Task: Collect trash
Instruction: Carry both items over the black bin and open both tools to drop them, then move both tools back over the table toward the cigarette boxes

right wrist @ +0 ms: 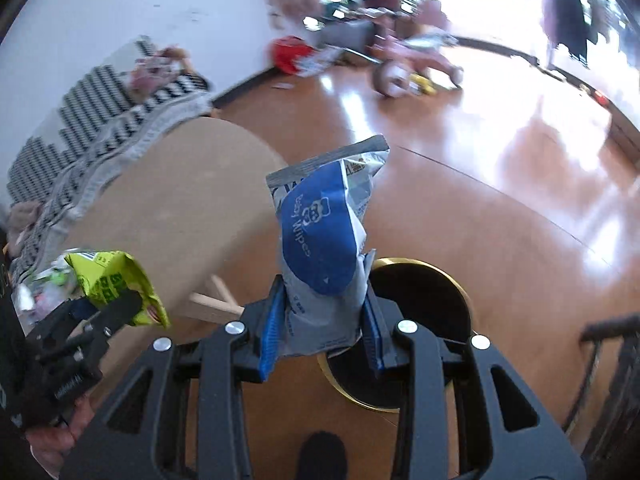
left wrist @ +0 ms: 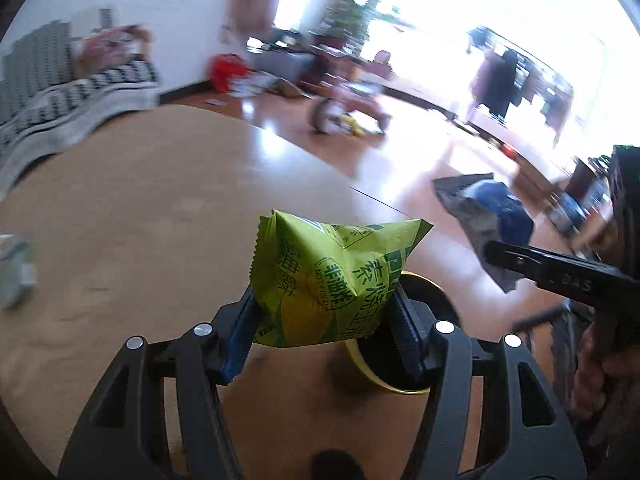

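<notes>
Trash in left grip: green snack packet [left wrist: 320, 280], lower centre of the left wrist view, puffed and upright.
Left gripper [left wrist: 324, 320]: fingers [left wrist: 240, 336] clamped on the packet's lower sides, blue pads pressing in from both flanks.
Trash in right grip: blue-and-grey wipes pouch [right wrist: 324, 248], centre of the right wrist view (crumpled, printed "Baby Wipes").
Right gripper [right wrist: 324, 332]: fingers [right wrist: 270, 332] clamped on the pouch's lower part.
Bin [right wrist: 424, 304]: round, dark inside with a gold rim, on the floor just behind both packets, low in each frame.
Tabletop [left wrist: 140, 220]: tan and round, filling the left half of the left wrist view.
Floor [right wrist: 500, 220]: glossy brown wood, right side.
Background: blurred; striped sofa [right wrist: 100, 128] upper left, pink tricycle [right wrist: 412, 64] at top.
</notes>
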